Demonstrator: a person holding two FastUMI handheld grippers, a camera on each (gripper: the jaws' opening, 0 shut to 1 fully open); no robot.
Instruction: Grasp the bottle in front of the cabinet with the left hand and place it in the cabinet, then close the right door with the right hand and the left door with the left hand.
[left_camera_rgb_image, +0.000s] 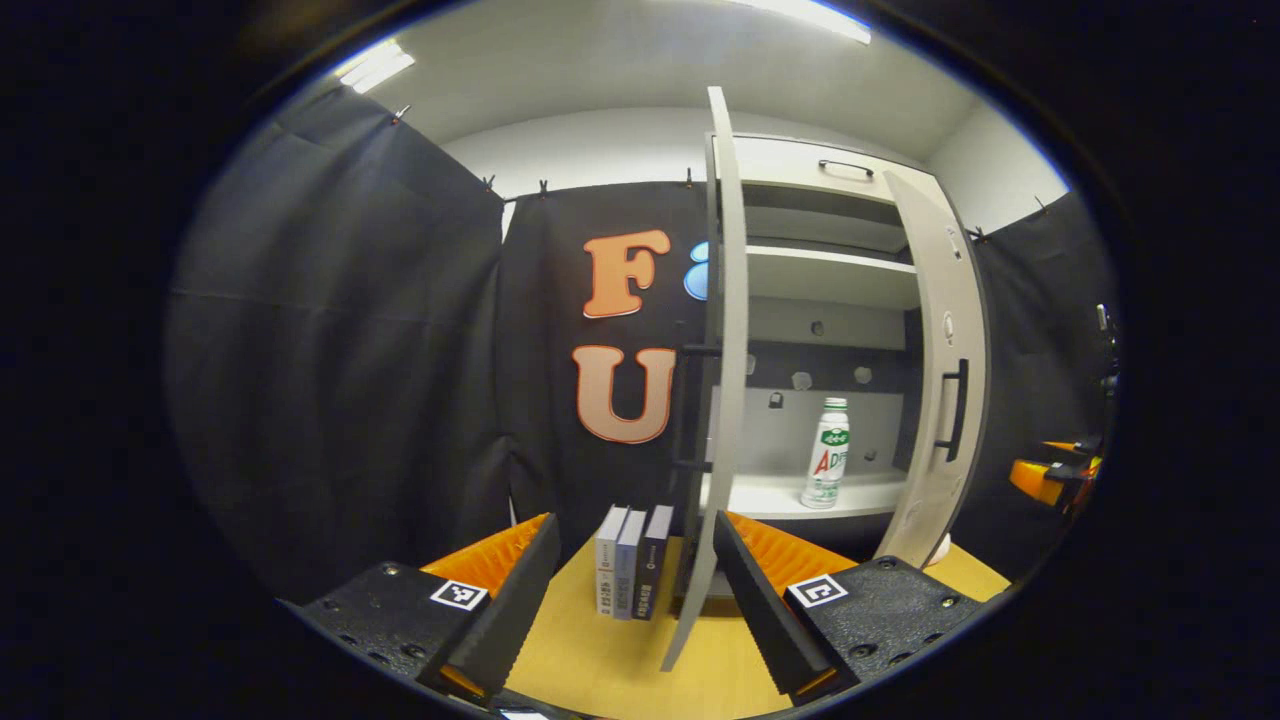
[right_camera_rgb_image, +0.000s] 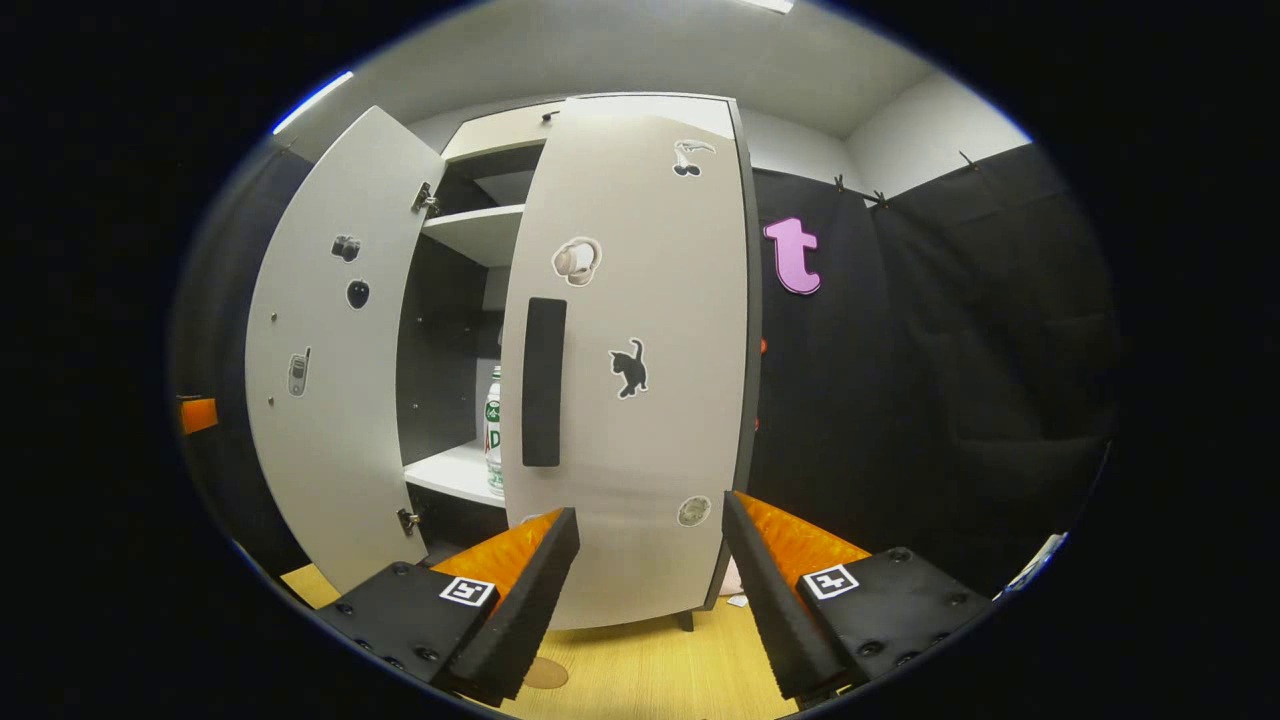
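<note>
The white bottle (left_camera_rgb_image: 826, 452) with a green label stands upright on the cabinet's lower shelf (left_camera_rgb_image: 770, 495); a sliver of the bottle (right_camera_rgb_image: 492, 430) shows past the right door's edge. The left door (left_camera_rgb_image: 725, 350) is swung out and seen edge-on, just beyond my left gripper (left_camera_rgb_image: 635, 600), which is open and empty. The right door (right_camera_rgb_image: 640, 350) stands partly shut, its outer face with a black handle (right_camera_rgb_image: 543, 380) right ahead of my right gripper (right_camera_rgb_image: 650, 590), also open and empty. The left door's inner face (right_camera_rgb_image: 320, 370) stands beyond it.
Three books (left_camera_rgb_image: 630, 560) stand upright on the wooden table (left_camera_rgb_image: 600, 660) left of the cabinet's foot. The other gripper's orange body (left_camera_rgb_image: 1060, 475) shows at the far right. An upper shelf (left_camera_rgb_image: 830, 275) crosses the cabinet. Black cloth walls surround the booth.
</note>
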